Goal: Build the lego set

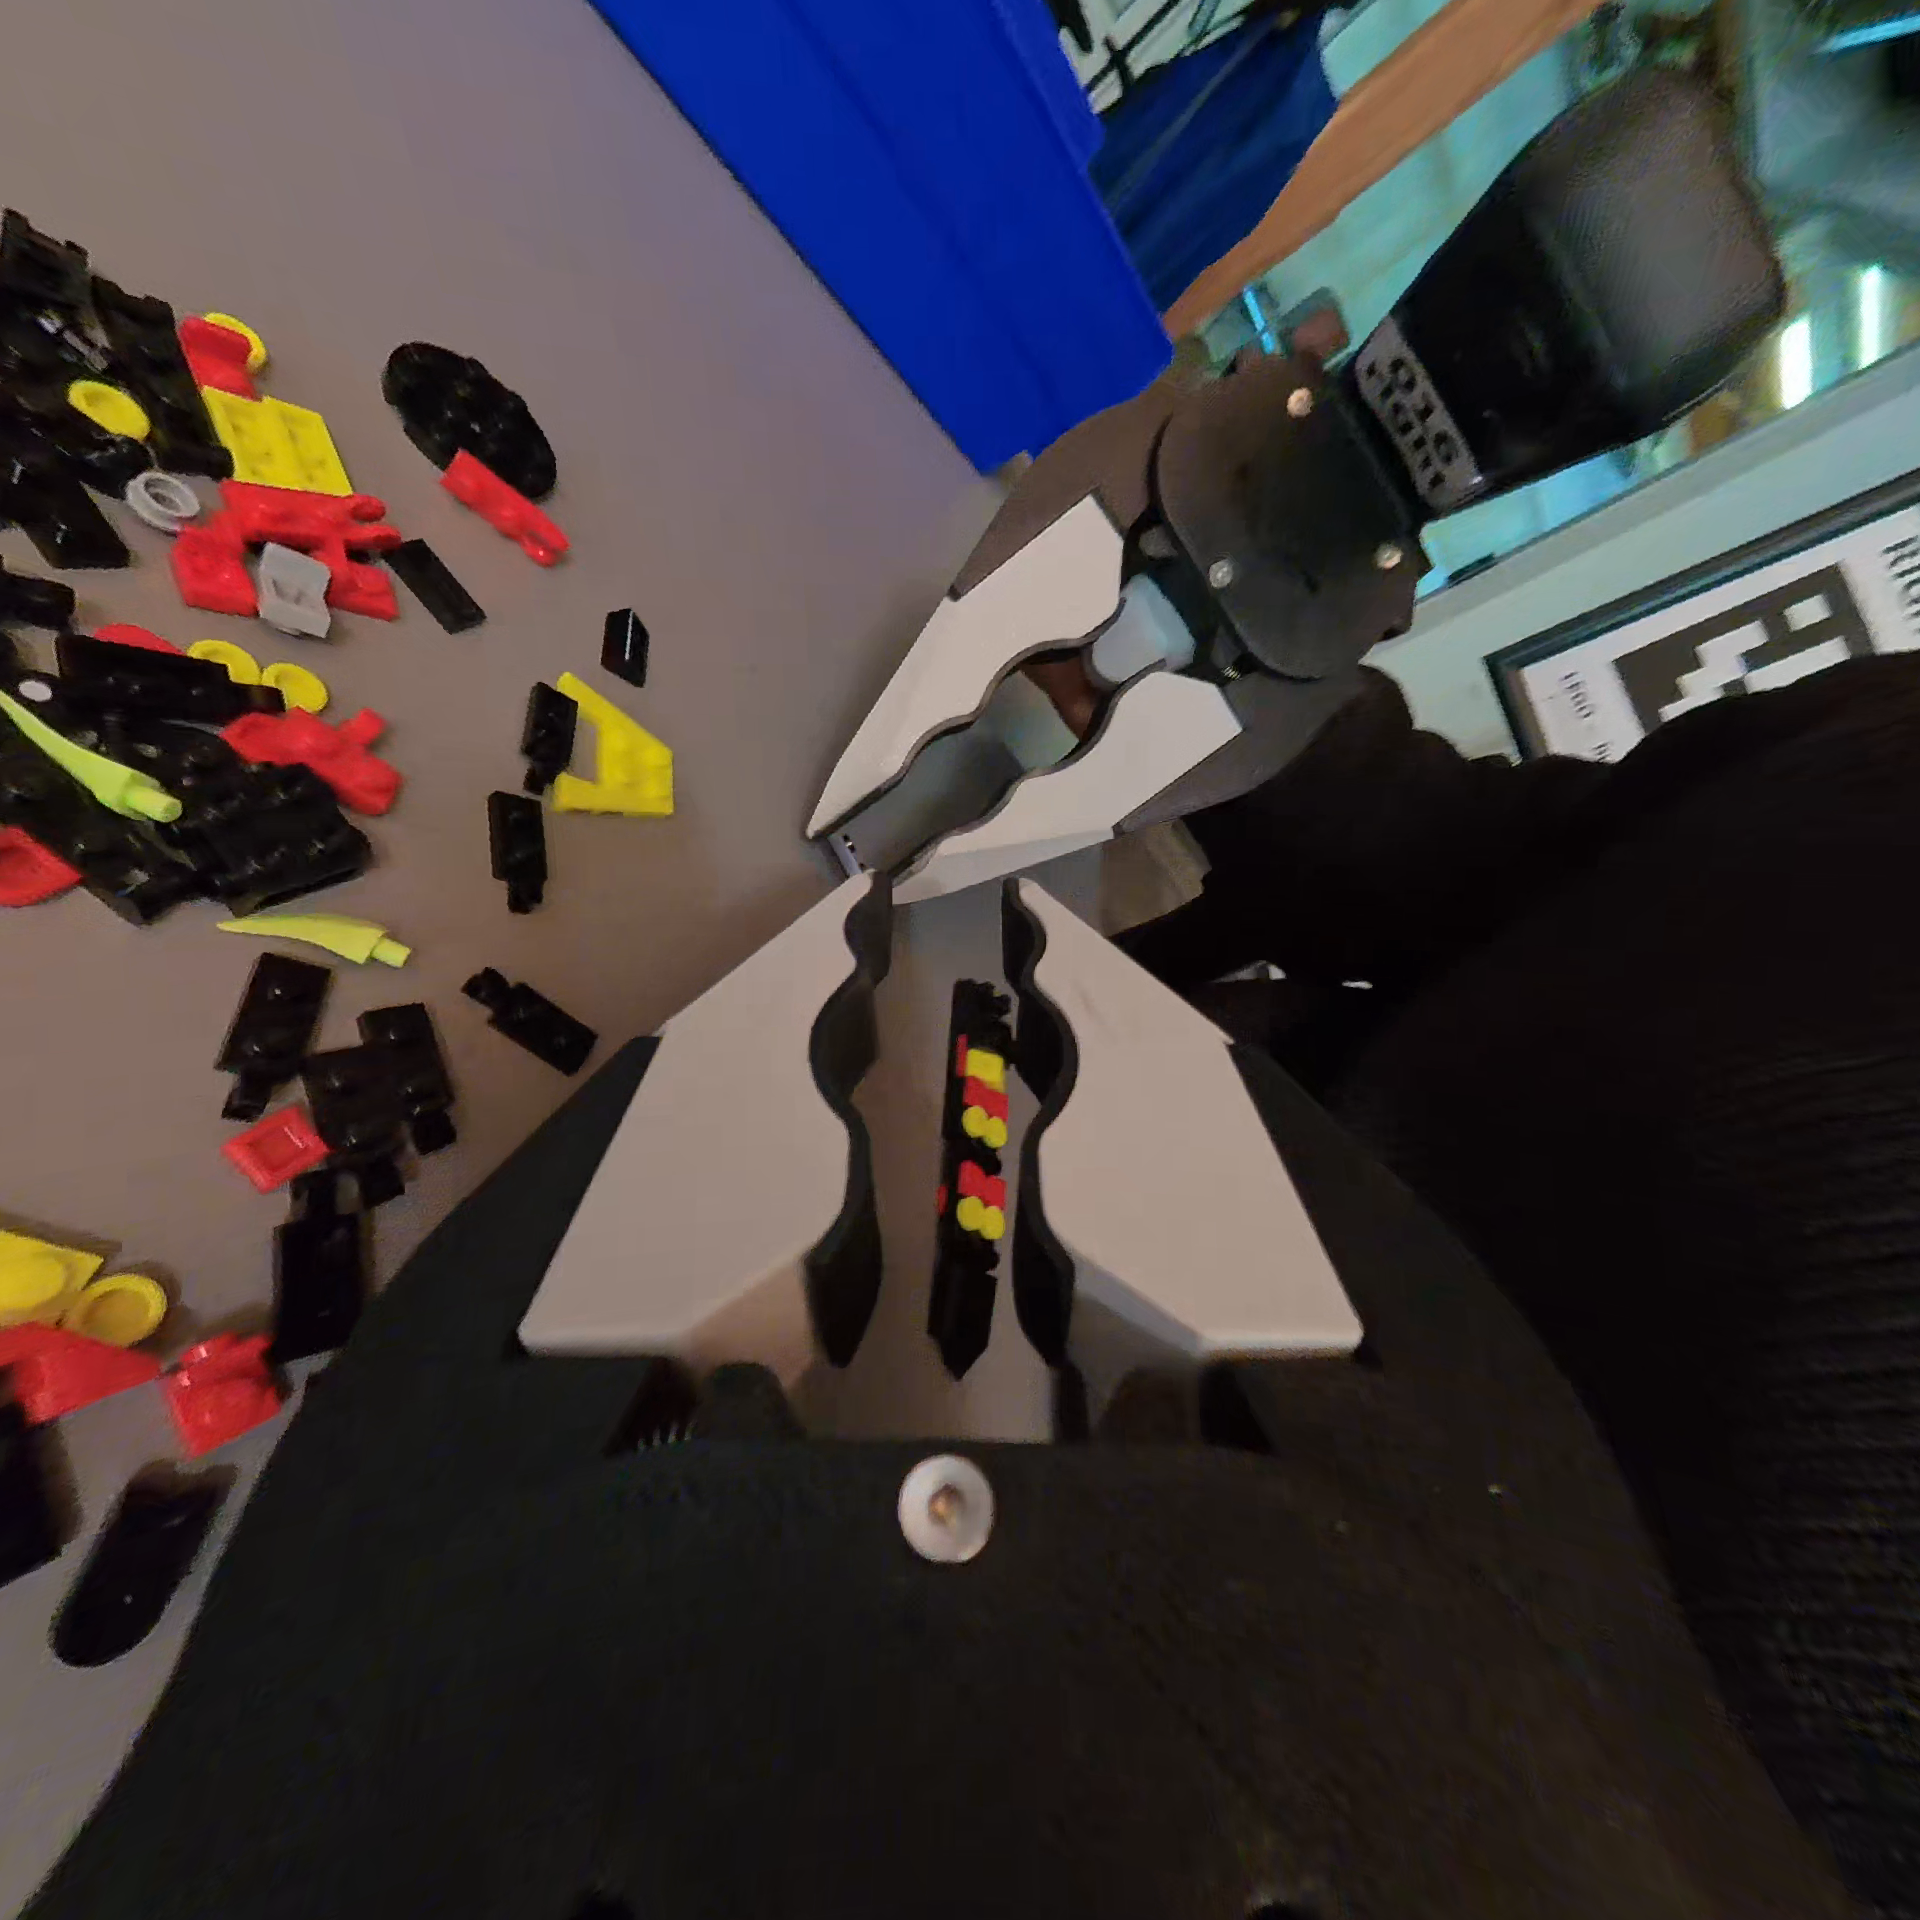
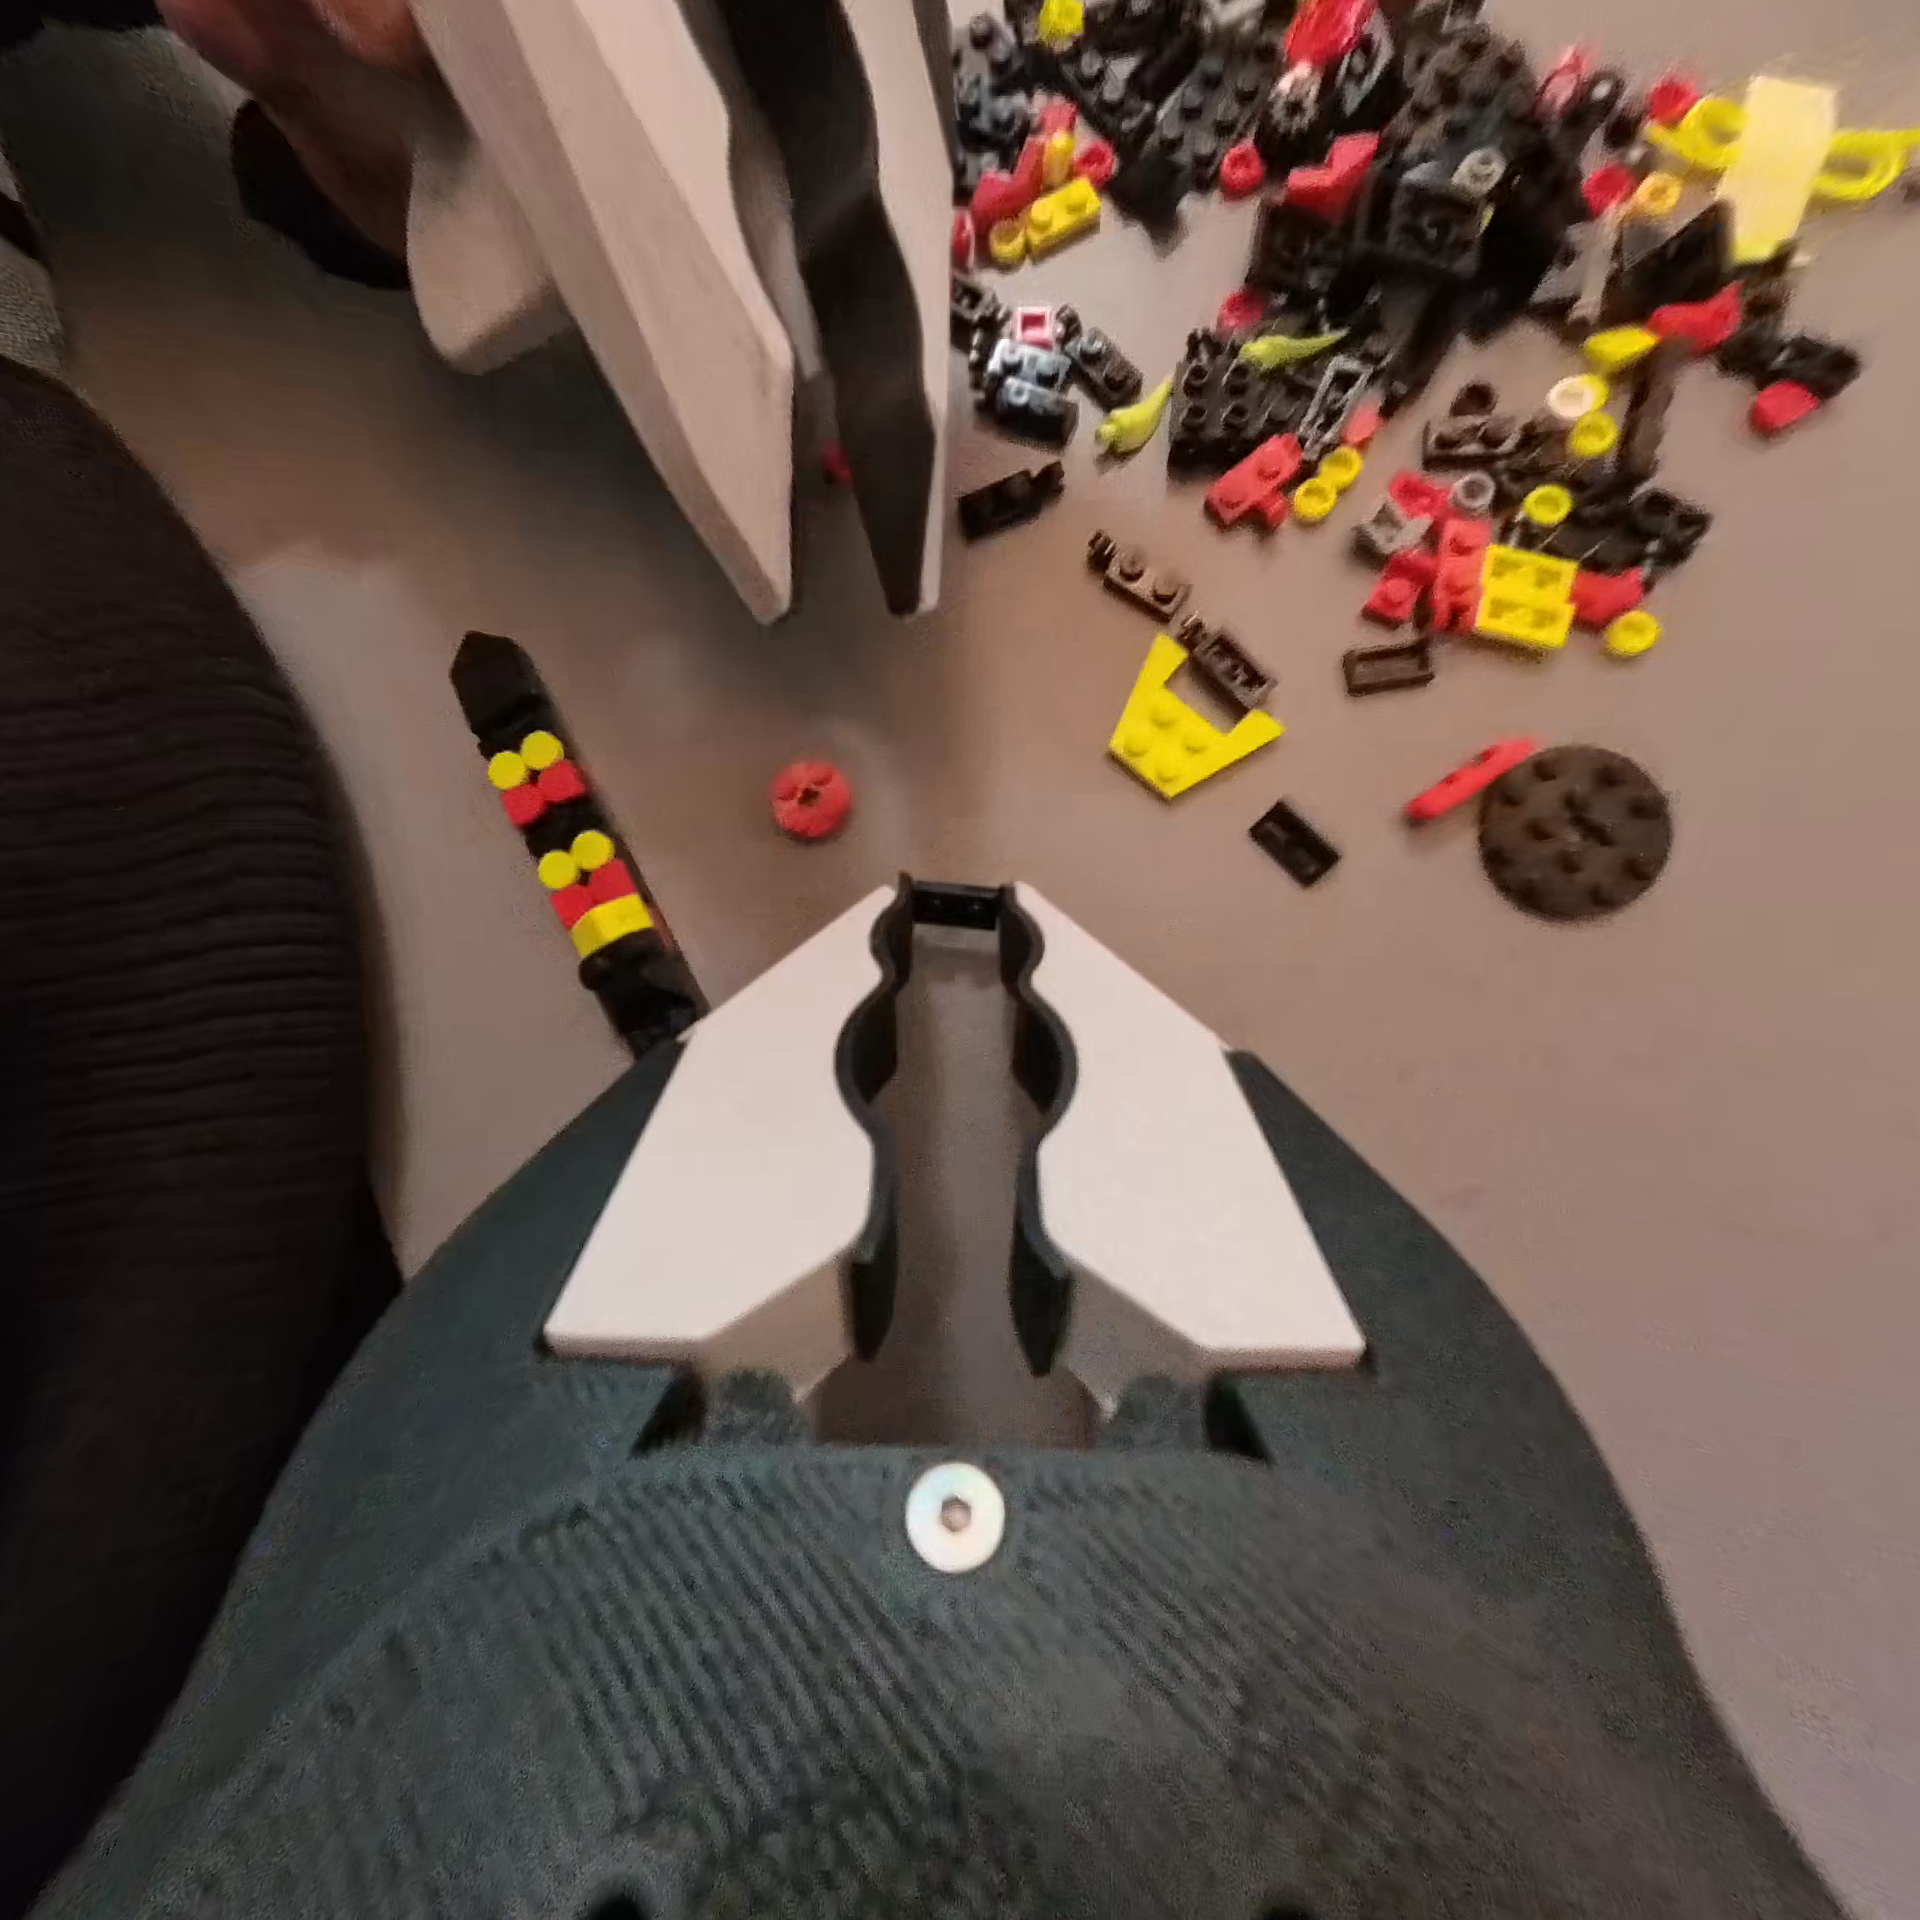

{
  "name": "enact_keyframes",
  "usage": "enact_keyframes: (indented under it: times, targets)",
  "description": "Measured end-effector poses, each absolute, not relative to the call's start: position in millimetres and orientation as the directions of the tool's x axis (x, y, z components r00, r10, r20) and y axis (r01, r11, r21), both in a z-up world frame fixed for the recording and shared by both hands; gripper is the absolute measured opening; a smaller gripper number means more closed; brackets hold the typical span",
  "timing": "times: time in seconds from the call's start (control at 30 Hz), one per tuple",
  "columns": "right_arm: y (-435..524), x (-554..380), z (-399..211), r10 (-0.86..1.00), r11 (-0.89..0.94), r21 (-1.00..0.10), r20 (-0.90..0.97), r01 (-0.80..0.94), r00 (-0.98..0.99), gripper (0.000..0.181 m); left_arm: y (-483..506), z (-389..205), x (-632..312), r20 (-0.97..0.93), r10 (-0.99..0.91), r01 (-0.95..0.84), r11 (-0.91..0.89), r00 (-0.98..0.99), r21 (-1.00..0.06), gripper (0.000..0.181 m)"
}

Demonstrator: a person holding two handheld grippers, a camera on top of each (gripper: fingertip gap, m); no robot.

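Note:
A long black lego assembly (image 2: 566, 831) with red and yellow studs lies on the grey table (image 2: 1351, 1143). In the left wrist view it shows through the gap between my left fingers (image 1: 971, 1143), touched by neither pad. My left gripper (image 1: 948, 894) is open and empty above the table; it hangs at the top of the right wrist view (image 2: 842, 608). My right gripper (image 2: 954, 904) is shut on a small black plate (image 2: 954, 909) at its fingertips. In the left wrist view the right gripper (image 1: 857, 854) is just beyond my left fingertips.
A small red round piece (image 2: 810, 798) lies alone near the assembly. A yellow wedge plate (image 2: 1184, 743), a black round plate (image 2: 1574, 831) and a big pile of loose pieces (image 2: 1403, 312) lie to the right. A blue bin (image 1: 914, 208) stands at the table's edge. A person's dark clothing (image 2: 156, 831) borders the left. Spacing between my two grippers at the tips: around 5 cm.

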State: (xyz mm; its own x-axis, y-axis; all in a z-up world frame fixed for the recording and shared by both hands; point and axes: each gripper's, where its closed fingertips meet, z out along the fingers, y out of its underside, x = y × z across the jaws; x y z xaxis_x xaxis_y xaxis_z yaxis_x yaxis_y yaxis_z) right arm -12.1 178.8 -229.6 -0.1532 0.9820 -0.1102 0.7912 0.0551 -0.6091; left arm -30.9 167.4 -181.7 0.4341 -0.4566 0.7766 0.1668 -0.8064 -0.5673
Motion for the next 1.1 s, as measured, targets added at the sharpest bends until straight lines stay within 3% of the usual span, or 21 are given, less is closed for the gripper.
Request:
enact_keyframes:
  times: [0.3, 0.47, 0.63, 0.77, 1.1]
  targets:
    - [181, -17, -236, 0.986, 0.132, -0.583, -0.007, 0.802, -0.167, 0.021, 165, -193, -29, 0.725, -0.479, 0.092, -0.800, 0.495, -0.593, 0.016]
    - [185, -18, -226, 0.984, 0.143, -0.628, 0.009, 0.765, -0.176, 0.024, 165, -196, -30, 0.692, -0.497, 0.064, -0.787, 0.524, -0.613, 0.015]
    - [191, -15, -219, 0.988, 0.110, -0.658, -0.006, 0.745, -0.151, 0.022, 161, -205, -25, 0.561, -0.574, -0.073, -0.735, 0.597, -0.674, 0.025]
    - [189, -15, -221, 0.995, 0.029, -0.652, -0.050, 0.758, -0.081, 0.026, 163, -214, -28, 0.325, -0.646, -0.247, -0.633, 0.691, -0.734, 0.039]
    - [181, -14, -229, 0.997, 0.018, -0.629, -0.045, 0.777, -0.060, 0.022, 148, -223, -15, 0.196, -0.728, -0.412, -0.565, 0.657, -0.715, 0.021]
